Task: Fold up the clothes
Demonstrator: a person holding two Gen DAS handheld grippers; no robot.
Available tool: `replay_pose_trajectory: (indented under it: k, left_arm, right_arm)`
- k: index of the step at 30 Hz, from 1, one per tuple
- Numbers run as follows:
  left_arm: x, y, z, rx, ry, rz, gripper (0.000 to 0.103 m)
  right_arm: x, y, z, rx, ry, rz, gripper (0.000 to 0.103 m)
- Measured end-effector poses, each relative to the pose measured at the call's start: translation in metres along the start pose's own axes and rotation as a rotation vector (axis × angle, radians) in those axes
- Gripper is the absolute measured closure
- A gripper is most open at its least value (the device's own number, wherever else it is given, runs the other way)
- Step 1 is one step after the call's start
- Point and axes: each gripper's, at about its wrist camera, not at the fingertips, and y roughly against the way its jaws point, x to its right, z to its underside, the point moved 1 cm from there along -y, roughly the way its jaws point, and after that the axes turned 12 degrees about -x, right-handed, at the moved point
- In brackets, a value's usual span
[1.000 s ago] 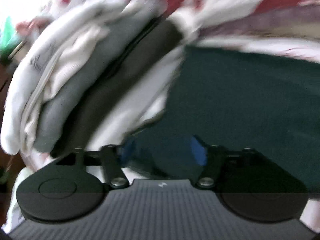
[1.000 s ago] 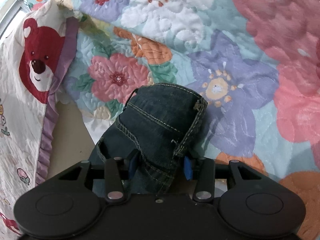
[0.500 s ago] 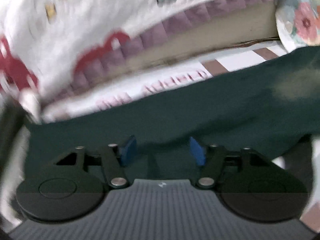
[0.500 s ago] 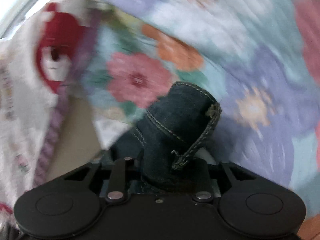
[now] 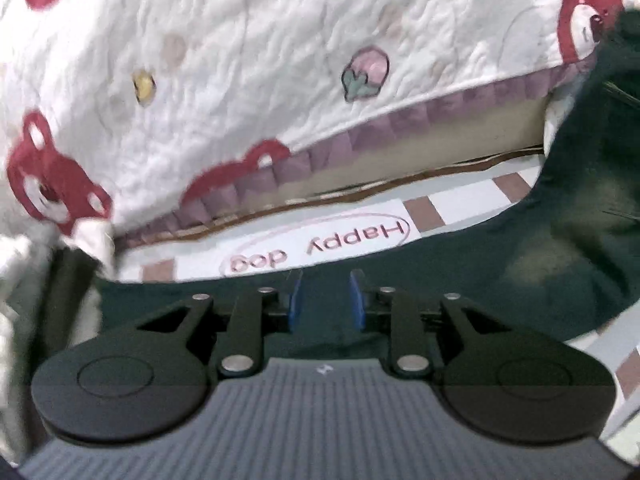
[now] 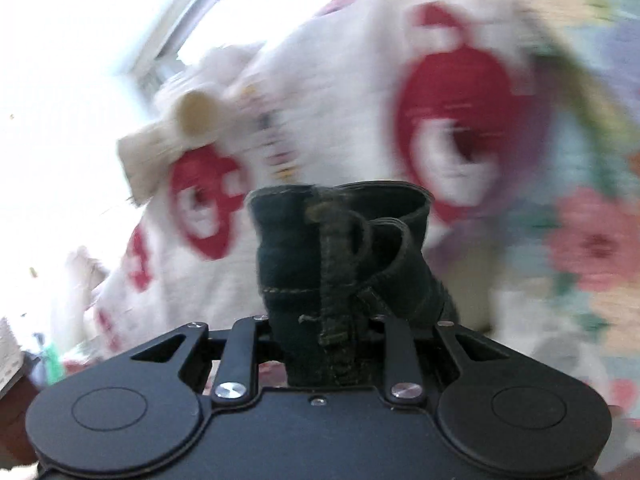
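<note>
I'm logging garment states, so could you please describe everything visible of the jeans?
The jeans are dark denim with tan stitching and a belt loop. The right gripper is clamped on a bunched waistband section that stands up from its jaws. In the left view the cloth lies spread, dark and flat, between the left gripper's narrowed jaws, beside the bear quilt.

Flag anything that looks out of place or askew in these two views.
Nothing is damaged or spilled. The jeans are bunched, not flat: the right gripper is shut on a crumpled wad with a belt loop sticking up. The left gripper has the dark cloth between its fingers. The right view is motion-blurred.
</note>
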Motion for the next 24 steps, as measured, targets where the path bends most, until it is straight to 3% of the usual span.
replay_pose_trajectory:
  k: [3,5,7,10,12,17,24]
  left_arm:
    - [-0.013,0.039,-0.021,-0.030,0.017,-0.001,0.076]
    - [-0.024,0.069,-0.028,-0.057,0.103,0.010,0.069]
    - [-0.032,0.099,-0.027,-0.078,0.211,0.019,0.061]
    - [-0.042,0.121,-0.016,-0.029,0.349,0.129,0.064]
    - [-0.040,0.120,-0.008,0.002,0.344,0.147,0.095]
    - [-0.033,0.111,0.013,0.078,0.279,0.156,0.093]
    - [-0.023,0.098,0.043,0.183,0.188,0.169,0.091]
  right_arm:
    - [-0.064,-0.032,-0.003,-0.088,0.117,0.000,0.075]
    - [-0.094,-0.057,-0.001,-0.153,0.135,0.013,0.076]
    - [-0.116,-0.084,0.003,-0.221,0.116,0.019,0.077]
    - [-0.128,-0.112,0.010,-0.300,0.004,0.015,0.078]
    - [-0.134,-0.122,0.013,-0.342,-0.055,0.025,0.078]
    - [-0.150,-0.115,0.017,-0.402,-0.020,0.108,0.078]
    - [-0.138,-0.080,-0.007,-0.344,0.068,0.190,0.078]
